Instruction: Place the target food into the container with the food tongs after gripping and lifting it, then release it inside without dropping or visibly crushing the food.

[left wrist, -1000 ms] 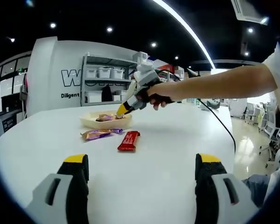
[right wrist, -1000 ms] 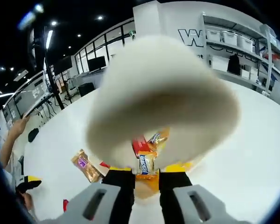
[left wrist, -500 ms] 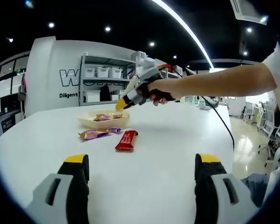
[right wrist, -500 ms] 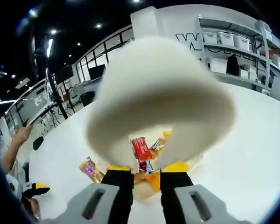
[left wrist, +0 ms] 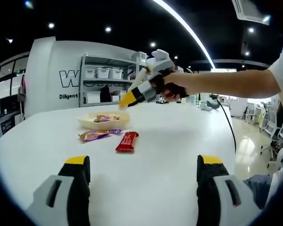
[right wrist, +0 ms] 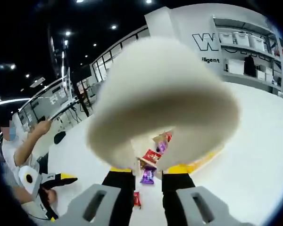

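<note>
Left gripper view
Setting: round white table (left wrist: 170, 141) in a showroom with shelving behind.
Left gripper (left wrist: 143, 162): black, yellow-tipped jaws spread wide with nothing between them, low over the near edge of the table.
Container: shallow cream bowl (left wrist: 92, 125) at the far side, with wrapped snacks already inside.
Food outside it: flat red-wrapped bar (left wrist: 127, 141) and crinkled purple-and-gold packet (left wrist: 96, 135), both on the tabletop just in front of the bowl, side by side.
Right gripper (left wrist: 127, 99): carried in a person's hand (left wrist: 172, 89), in the air above the bowl and slightly to its right, tip angled down toward it.
Key relation: the red bar, probably the next pick, lies below the right gripper and on the near side of the bowl. Its long axis runs from this camera toward the bowl. The right hand is much the nearer; the left gripper is well apart.

Right gripper view
Cream food tongs (right wrist: 160, 94): blurred loop close to the lens, its two arms running down between the jaws.
Right gripper's jaws: drawn close together and clamped on the tongs.
Tong tips: cannot tell whether squeezed, or whether anything is held.
Bright wrappers (right wrist: 150, 162): red and purple, seen through the gap between the tong arms; bowl or table, cannot tell.
</note>
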`<state>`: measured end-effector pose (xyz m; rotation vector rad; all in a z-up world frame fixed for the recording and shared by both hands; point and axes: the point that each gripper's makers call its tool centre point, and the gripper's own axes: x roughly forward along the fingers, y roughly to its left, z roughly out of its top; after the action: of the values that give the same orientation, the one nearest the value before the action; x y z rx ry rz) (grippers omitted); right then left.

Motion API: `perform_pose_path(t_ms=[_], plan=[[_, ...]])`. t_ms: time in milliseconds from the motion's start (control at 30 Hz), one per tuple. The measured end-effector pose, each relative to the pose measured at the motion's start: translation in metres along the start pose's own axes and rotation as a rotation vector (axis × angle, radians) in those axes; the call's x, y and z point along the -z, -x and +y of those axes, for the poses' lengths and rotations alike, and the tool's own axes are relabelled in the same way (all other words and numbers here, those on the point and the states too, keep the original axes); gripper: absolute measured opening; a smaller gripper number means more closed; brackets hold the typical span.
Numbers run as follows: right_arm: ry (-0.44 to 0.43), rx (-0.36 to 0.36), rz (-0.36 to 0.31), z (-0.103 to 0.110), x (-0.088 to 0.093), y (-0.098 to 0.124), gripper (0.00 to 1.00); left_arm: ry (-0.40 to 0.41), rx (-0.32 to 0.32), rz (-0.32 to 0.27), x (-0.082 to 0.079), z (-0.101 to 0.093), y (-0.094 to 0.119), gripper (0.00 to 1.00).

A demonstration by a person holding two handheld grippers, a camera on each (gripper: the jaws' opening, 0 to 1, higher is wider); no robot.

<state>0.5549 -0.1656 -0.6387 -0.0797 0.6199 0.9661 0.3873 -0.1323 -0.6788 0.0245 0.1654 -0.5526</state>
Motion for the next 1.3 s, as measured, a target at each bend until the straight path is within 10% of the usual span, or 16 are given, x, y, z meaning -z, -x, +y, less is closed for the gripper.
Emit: perform_pose_path(t_ms=[1300], plan=[[-0.186, -0.147, 0.049, 0.049, 0.085, 0.017, 0.17, -0.012, 0.004, 0.015, 0.003, -0.003, -0.001, 0.92]])
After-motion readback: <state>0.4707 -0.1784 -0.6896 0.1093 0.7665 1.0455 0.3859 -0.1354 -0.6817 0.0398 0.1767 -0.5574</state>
